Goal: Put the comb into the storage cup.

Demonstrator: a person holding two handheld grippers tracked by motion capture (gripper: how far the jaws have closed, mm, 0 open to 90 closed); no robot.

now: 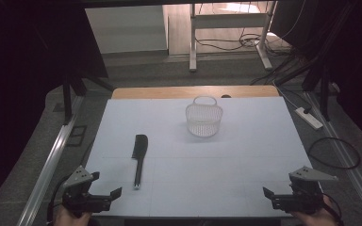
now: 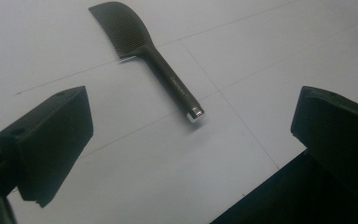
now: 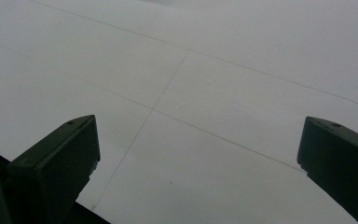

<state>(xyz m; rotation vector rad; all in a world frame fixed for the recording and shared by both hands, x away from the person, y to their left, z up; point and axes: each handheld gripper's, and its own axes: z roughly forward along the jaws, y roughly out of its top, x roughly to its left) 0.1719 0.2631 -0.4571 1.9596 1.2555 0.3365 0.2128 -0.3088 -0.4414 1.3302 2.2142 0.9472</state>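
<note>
Both hands cut by the high view's bottom edge, comb (image 2: 145, 51) lettering too small to read

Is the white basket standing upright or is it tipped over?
Upright. In the high view the white basket rests on its base on the table, with its handle at the top.

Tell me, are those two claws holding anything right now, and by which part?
Nothing is held. The left gripper and the right gripper both stand open over the table; the black comb lies untouched ahead of the left one.
</note>
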